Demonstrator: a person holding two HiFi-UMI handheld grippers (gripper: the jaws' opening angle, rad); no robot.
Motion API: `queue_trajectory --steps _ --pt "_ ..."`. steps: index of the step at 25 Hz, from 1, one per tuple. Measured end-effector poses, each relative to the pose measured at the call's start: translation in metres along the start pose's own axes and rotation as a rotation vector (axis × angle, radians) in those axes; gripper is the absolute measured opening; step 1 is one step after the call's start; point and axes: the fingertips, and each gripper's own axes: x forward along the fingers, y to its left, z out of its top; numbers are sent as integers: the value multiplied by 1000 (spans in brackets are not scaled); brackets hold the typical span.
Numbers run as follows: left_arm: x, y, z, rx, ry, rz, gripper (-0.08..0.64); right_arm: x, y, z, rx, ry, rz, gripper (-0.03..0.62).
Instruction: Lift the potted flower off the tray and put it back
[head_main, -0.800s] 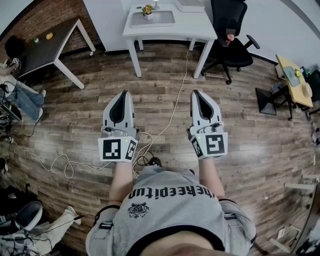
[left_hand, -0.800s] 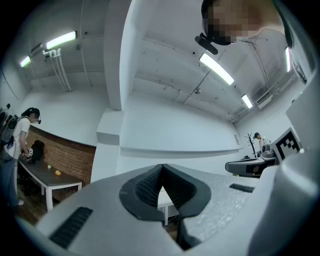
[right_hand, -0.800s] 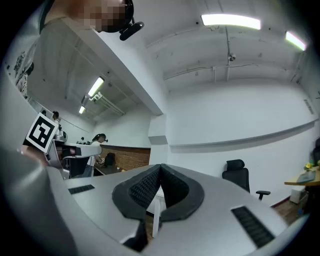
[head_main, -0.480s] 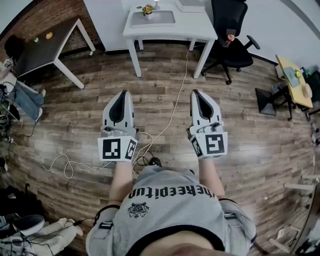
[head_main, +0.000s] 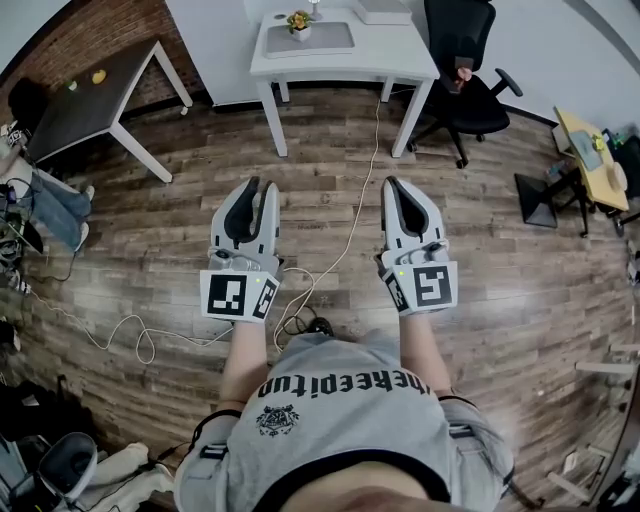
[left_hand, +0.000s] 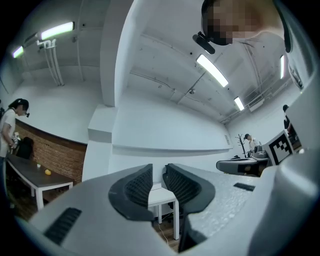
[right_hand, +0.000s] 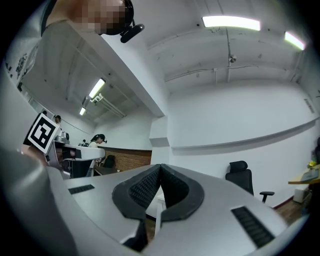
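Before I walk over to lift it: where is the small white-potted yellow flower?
In the head view, the small white-potted yellow flower stands at top centre, on the far left part of the grey rectangular tray atop the white table.

Left gripper (head_main: 261, 186) slightly parted, right gripper (head_main: 391, 184) closed, both held forward

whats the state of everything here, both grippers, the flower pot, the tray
Left hand-held gripper, grey with black pads: jaws slightly apart, nothing between them.
Right hand-held gripper, same build: jaws shut, empty.
Small potted flower with yellow blooms: upright on the tray, untouched.
Pale grey rectangular tray: flat on the white table, holding the pot.
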Motion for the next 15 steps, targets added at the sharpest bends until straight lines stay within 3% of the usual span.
queue_trajectory --steps 8,15 --pt "7 12 -9 -11 31 -70 270 15 20 -5 7 11 17 3" --pt "31 28 -25 -60 49 -78 325 45 12 -14 16 7 30 3"
